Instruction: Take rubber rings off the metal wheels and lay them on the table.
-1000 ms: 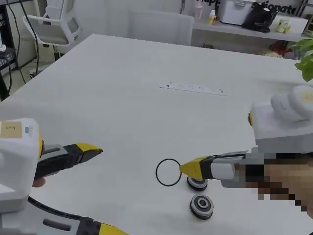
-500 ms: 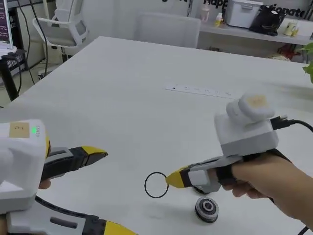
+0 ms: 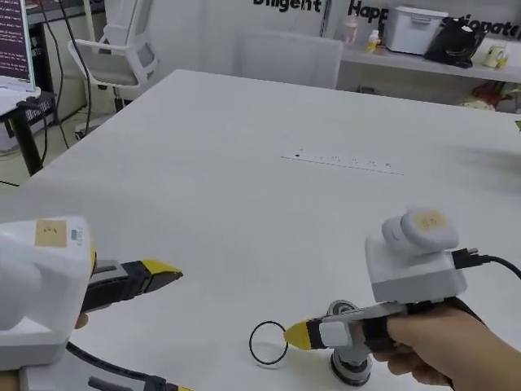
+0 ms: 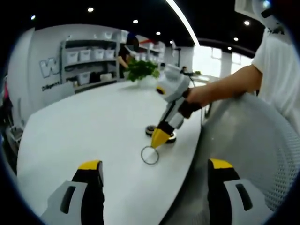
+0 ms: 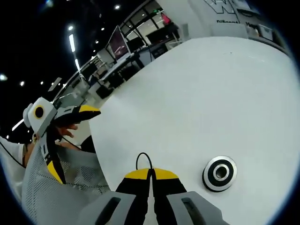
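A broad white table (image 3: 244, 163) spread out ahead of both grippers. Beyond its far edge, well past the tools, stood a white swivel office chair (image 3: 106, 49), and on the back wall dark lettering (image 3: 368, 10) read "Happ" before the frame cut it off. A pale strip with small print (image 3: 342, 160) lay on the table far ahead of the right gripper, its print too small to read.

There were two grippers. The left gripper (image 4: 155, 164), grey with yellow tips, was released, its jaws held wide apart above the table, with nothing between them. The right gripper (image 3: 295, 335), of the same make and held in a person's hand (image 3: 431, 346), was clenched, its yellow tips pressed together on the rim of the ring.

Two round metal wheels (image 3: 352, 368) with dark rims sat on the table close under the right gripper's body, just behind its tips. In the right gripper view one of them lay near the closed jaws, off to their right.

One thin black rubber ring (image 3: 268, 342) reached forward from the right gripper's tips, low over the table and apart from both wheels, straight ahead of the left gripper's open jaws.
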